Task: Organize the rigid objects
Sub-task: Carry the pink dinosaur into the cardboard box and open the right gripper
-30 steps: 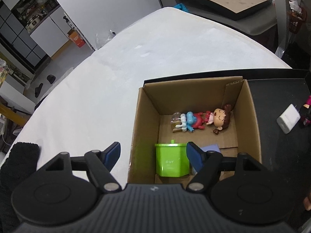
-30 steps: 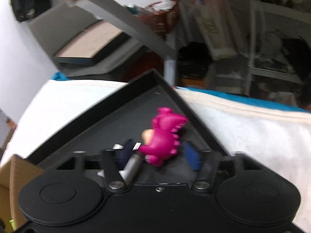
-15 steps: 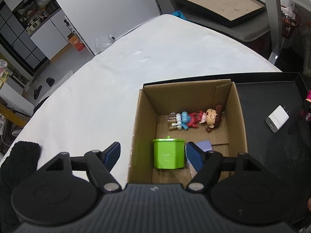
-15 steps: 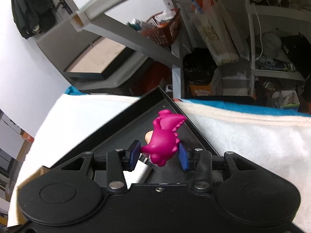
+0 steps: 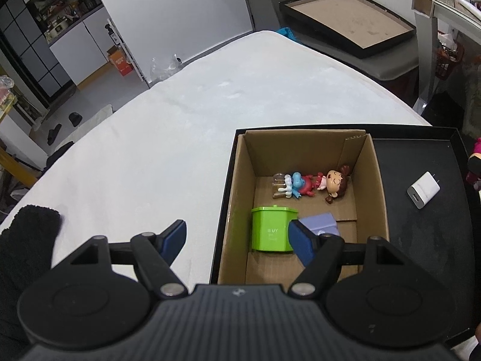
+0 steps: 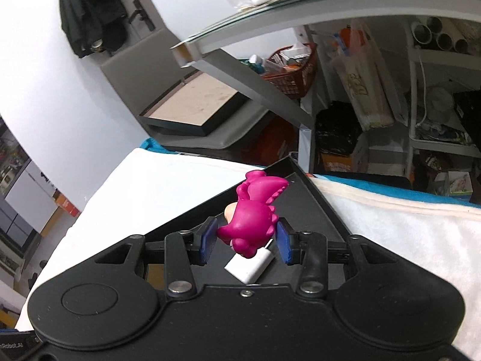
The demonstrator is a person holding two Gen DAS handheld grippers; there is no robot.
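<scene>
My right gripper (image 6: 246,240) is shut on a magenta dinosaur figure (image 6: 252,219) and holds it above the black tray (image 6: 312,207); the figure's edge shows at the right of the left wrist view (image 5: 475,162). A white charger (image 6: 249,266) lies on the tray below it, also in the left wrist view (image 5: 424,194). My left gripper (image 5: 237,240) is open and empty above the near left corner of a cardboard box (image 5: 234,198). The box holds a green container (image 5: 272,233), a lavender block (image 5: 320,224), a blue-and-red figure (image 5: 296,185) and a doll (image 5: 335,182).
The box sits in the black tray (image 5: 421,240) on a white cloth-covered table (image 5: 150,138). A black glove (image 5: 27,240) shows at the left. A framed board (image 5: 348,21) lies beyond the table. A grey desk with cluttered shelves (image 6: 390,90) stands behind.
My right gripper has closed on the magenta dinosaur and lifted it off the tray. My left gripper has risen and pulled back from the box, still open.
</scene>
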